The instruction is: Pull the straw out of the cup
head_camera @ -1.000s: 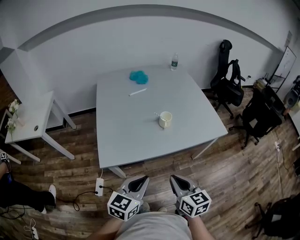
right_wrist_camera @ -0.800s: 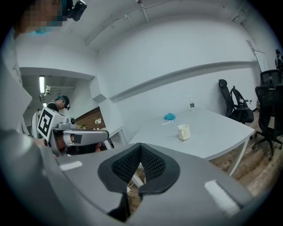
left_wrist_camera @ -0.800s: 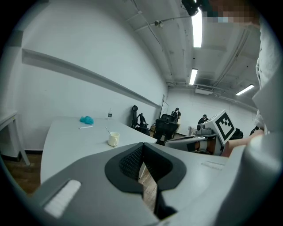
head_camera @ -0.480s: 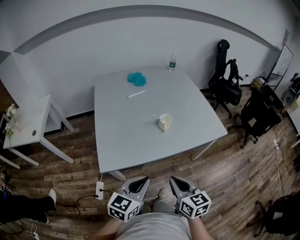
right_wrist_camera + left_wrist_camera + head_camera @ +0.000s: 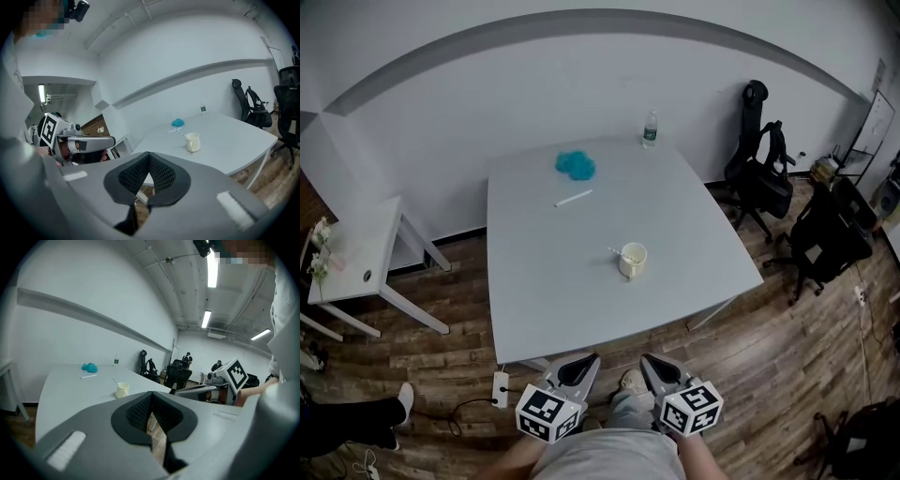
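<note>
1. Your left tool [image 5: 577,369] and right tool [image 5: 660,371] were both pressed together, empty.
2. Cup [image 5: 633,260] with straw [image 5: 616,252] stood on the tabletop [image 5: 544,272], well apart; you needed to spread one tool before reaching.

The right hand-held gripper [image 5: 149,153] has its jaws pressed together with nothing between them. Beyond, a cream cup [image 5: 192,142] stands on the white table [image 5: 234,136], its straw [image 5: 180,132] leaning left.

office rm, black swivel chairs [image 5: 757,187], big white table [image 5: 544,272], ceiling strip lights [image 5: 212,270], wood-look floor [image 5: 787,347]
</note>
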`<state>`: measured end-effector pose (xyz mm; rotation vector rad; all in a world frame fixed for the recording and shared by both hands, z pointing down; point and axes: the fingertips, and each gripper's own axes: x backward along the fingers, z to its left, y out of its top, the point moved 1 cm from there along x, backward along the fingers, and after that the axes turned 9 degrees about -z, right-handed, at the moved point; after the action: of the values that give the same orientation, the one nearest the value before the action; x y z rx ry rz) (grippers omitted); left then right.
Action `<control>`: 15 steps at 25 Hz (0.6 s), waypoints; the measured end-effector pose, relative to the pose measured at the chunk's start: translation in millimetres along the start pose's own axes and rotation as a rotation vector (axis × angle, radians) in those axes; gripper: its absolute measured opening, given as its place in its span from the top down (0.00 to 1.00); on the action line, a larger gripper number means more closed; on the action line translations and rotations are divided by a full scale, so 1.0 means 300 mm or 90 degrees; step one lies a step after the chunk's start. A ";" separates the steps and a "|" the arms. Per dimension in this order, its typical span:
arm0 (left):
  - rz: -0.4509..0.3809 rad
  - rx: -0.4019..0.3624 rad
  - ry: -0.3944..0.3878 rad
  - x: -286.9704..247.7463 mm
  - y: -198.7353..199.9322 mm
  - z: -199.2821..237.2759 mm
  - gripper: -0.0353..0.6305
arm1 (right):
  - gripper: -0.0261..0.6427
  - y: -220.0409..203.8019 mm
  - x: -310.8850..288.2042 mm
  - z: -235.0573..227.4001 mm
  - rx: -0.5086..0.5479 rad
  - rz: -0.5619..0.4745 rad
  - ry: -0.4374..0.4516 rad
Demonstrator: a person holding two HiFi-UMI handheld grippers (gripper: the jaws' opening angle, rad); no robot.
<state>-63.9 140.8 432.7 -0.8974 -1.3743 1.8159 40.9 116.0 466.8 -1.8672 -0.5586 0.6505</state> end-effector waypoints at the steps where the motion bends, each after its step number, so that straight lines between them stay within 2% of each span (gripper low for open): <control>1: 0.000 0.000 0.001 -0.026 0.008 0.012 0.92 | 0.95 0.017 -0.019 -0.020 0.002 -0.001 0.002; 8: 0.003 -0.004 0.002 -0.216 0.065 0.087 0.92 | 0.95 0.144 -0.157 -0.170 0.019 -0.005 0.017; 15: -0.001 -0.006 0.031 -0.397 0.117 0.152 0.92 | 0.95 0.239 -0.263 -0.317 0.029 0.003 0.046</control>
<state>-42.9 10.6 422.6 -0.9395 -1.3542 1.7766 51.0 -24.6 444.6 -1.8419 -0.4896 0.5920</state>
